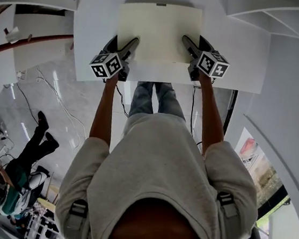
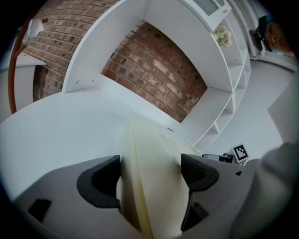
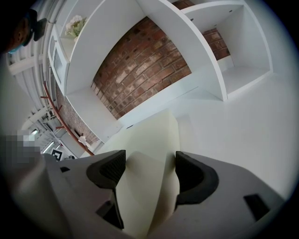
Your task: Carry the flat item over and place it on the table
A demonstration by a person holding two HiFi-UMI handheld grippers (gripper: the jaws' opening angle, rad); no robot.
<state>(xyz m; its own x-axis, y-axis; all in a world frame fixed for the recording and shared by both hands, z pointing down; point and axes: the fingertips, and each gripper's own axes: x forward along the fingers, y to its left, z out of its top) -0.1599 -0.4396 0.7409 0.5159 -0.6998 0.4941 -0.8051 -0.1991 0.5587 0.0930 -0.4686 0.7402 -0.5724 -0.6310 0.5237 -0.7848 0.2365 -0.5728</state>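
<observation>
As flat item (image 1: 159,31) is over table (image 1: 238,57) | left gripper (image 1: 125,41), right gripper (image 1: 195,40) clamp it

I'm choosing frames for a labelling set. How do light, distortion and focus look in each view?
Head view: even, bright light; the cream sheet stands out faintly from the white table, and straight edges bow. Left gripper view: black corners, fisheye, brick wall crisp, left claw soft. Right gripper view: same black corners; right claw soft, sheet shaded between its jaws.
</observation>
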